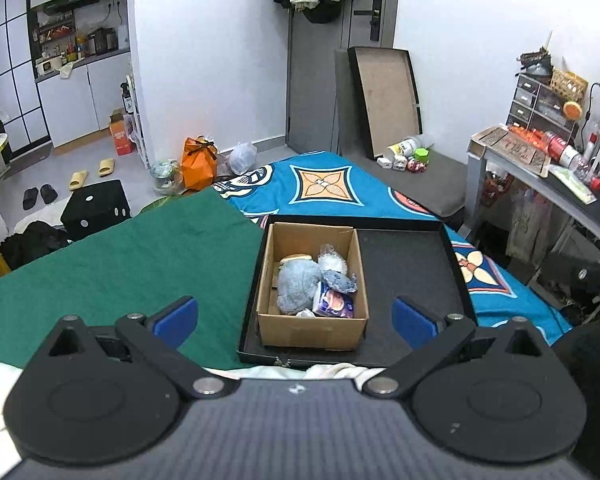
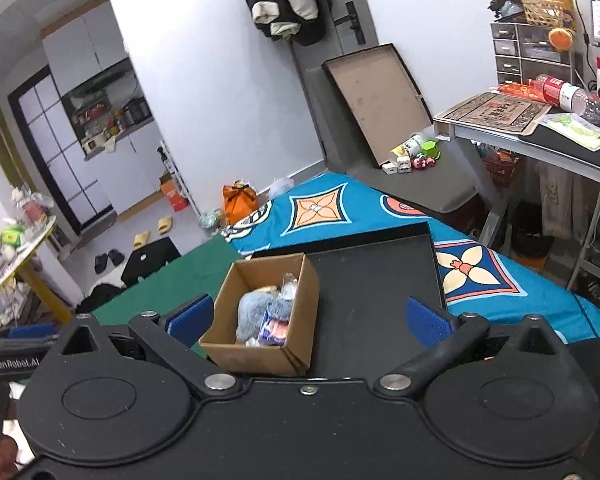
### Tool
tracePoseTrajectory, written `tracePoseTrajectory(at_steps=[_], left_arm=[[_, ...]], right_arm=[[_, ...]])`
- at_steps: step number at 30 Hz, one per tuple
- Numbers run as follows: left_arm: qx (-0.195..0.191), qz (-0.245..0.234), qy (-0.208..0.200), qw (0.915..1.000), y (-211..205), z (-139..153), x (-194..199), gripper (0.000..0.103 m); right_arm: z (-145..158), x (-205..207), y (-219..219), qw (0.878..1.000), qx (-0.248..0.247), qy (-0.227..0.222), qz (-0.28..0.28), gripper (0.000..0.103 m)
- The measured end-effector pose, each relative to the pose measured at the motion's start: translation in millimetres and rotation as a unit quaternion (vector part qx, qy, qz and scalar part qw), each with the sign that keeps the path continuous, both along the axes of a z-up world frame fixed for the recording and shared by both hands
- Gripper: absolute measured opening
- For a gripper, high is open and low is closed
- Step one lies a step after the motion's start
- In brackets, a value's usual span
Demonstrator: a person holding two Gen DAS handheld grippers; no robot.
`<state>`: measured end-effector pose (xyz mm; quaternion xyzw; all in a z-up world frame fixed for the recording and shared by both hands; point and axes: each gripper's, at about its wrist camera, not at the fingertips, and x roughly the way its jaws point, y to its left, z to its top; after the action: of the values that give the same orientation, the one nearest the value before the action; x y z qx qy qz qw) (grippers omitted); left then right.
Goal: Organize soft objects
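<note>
A cardboard box [image 1: 312, 332] stands in the left part of a black tray [image 1: 408, 256] on the bed. Inside lie a grey-blue plush [image 1: 298, 286], a tissue pack [image 1: 334, 304], a clear crinkled bag [image 1: 332, 262] and a pale sponge [image 1: 296, 259]. My left gripper [image 1: 296, 318] is open, held back above the box's near edge, empty. In the right wrist view the same cardboard box [image 2: 256, 354] with the plush [image 2: 256, 312] sits between the fingers of my right gripper [image 2: 310, 316], which is open and empty above the tray [image 2: 376, 280].
A green cloth [image 1: 132, 256] covers the bed left of the tray; a blue patterned sheet [image 1: 324, 184] lies beyond. A desk [image 1: 540, 176] stands at the right, a black dice stool [image 1: 98, 208] and slippers [image 1: 92, 174] on the floor left. The other gripper's body [image 2: 16, 356] shows at the left.
</note>
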<state>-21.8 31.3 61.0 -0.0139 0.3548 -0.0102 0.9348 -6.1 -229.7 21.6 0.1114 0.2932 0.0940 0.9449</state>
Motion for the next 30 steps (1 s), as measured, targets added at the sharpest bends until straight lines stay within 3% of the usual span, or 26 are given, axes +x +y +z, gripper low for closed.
tracePoseTrajectory(at_steps=[9, 30], left_arm=[[0.004, -0.004, -0.004, 1.0000, -4, 1, -17, 0.103], [0.003, -0.013, -0.005, 0.9999, -12, -1, -28, 0.103]], right_arm=[[1, -18, 2, 1.000, -0.030, -0.005, -0.002, 0.103], [3, -25, -6, 0.999, -0.033, -0.003, -0.011, 0.103]])
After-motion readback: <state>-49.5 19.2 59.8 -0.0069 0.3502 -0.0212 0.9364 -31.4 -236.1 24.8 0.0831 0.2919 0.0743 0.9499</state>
